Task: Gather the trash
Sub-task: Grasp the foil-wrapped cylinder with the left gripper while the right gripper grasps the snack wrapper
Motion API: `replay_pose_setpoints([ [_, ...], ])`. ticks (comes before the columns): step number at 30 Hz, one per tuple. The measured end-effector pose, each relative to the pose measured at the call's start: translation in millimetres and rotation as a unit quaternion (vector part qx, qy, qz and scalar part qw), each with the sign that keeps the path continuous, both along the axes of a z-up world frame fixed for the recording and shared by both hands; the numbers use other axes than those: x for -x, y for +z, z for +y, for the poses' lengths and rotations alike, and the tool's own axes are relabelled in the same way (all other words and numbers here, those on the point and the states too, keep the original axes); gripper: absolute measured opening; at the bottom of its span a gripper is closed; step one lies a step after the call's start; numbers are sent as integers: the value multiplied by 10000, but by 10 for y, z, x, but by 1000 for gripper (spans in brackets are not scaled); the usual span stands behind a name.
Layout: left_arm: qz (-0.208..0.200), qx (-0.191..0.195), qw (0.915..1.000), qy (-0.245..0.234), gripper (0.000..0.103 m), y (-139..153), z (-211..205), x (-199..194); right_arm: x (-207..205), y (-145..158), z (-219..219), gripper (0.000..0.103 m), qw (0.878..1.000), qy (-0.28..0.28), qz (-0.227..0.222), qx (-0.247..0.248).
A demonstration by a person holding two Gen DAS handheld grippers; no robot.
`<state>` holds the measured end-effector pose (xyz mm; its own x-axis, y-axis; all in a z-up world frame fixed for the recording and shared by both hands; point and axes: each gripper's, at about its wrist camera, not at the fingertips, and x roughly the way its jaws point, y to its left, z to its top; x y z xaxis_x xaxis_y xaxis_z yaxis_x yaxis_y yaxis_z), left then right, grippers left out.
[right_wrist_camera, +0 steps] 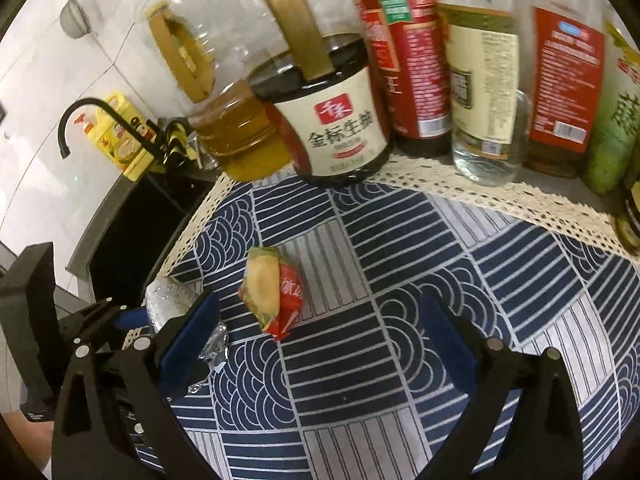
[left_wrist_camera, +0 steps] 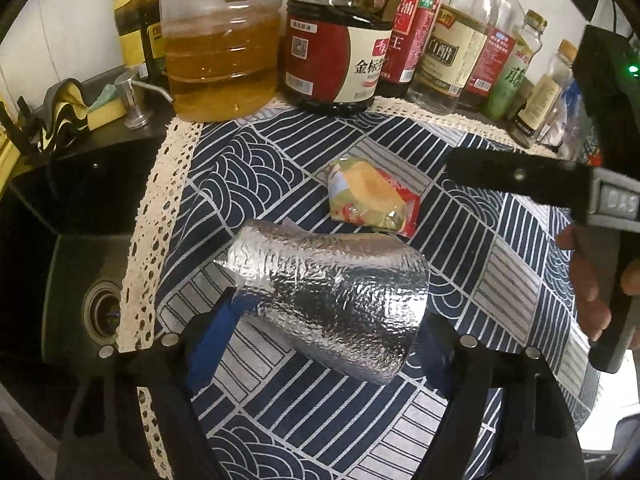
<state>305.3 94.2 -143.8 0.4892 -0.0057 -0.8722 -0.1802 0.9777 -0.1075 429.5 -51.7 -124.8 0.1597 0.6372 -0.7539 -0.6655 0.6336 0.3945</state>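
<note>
Held between the blue pads of the left gripper point(left_wrist_camera: 326, 320): a crumpled piece of silver foil point(left_wrist_camera: 328, 300), pinched from both sides above the blue-and-white patterned cloth point(left_wrist_camera: 480, 280). Lay just beyond it on that cloth — a folded snack wrapper point(left_wrist_camera: 370, 198), yellow, green and red, apart from the foil. Hovered with fingers spread wide and nothing between them: the right gripper point(right_wrist_camera: 320, 340), wrapper point(right_wrist_camera: 272, 292) sitting ahead of it, nearer its left finger than its right. Showed at the left of the right wrist view, a bit of the foil point(right_wrist_camera: 168, 300) with the other gripper beside it. Stood along the lace edge at the back — an oil jug point(left_wrist_camera: 220, 52), a dark soy sauce jar point(left_wrist_camera: 336, 60) and a row of other bottles. Lay to the left, a black sink point(left_wrist_camera: 80, 260).
</note>
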Motion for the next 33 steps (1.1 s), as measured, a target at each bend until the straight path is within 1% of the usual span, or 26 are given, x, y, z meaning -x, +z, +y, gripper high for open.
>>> replay_pose_setpoints([
  [7, -130, 2, 9999, 90, 77, 98, 2, 192, 31, -74, 156, 98, 9995, 276, -48, 147],
  [12, -166, 36, 9995, 270, 77, 175, 33, 407, 121, -113, 343, 98, 9978, 524, -232, 324],
  [14, -188, 84, 9991, 369, 77, 200, 55, 491, 165, -128, 412, 96, 9965, 605, -375, 438],
  [16, -171, 95, 9988, 451, 77, 221, 69, 577, 205, -167, 500, 90, 9943, 643, -535, 655],
  [20, -173, 99, 9980, 608, 77, 267, 83, 714, 243, -239, 617, 89, 9910, 780, -643, 873],
  [22, -161, 133, 9974, 693, 77, 282, 84, 769, 270, -260, 661, 80, 9891, 826, -757, 957],
  [25, -157, 151, 9968, 765, 77, 299, 70, 833, 316, -283, 719, 77, 9860, 894, -912, 1070],
  [26, -159, 164, 9967, 774, 77, 305, 65, 850, 333, -291, 737, 75, 9852, 921, -951, 1091],
  [28, -160, 161, 9967, 781, 77, 311, 57, 879, 359, -294, 754, 64, 9829, 938, -1079, 1164],
  [30, -158, 173, 9965, 799, 77, 313, 55, 902, 382, -292, 763, 59, 9811, 948, -1173, 1210],
  [31, -158, 180, 9964, 809, 77, 313, 57, 906, 387, -288, 765, 54, 9808, 951, -1193, 1217],
  [33, -147, 189, 9962, 837, 77, 314, 54, 916, 407, -284, 774, 54, 9778, 951, -1340, 1302],
])
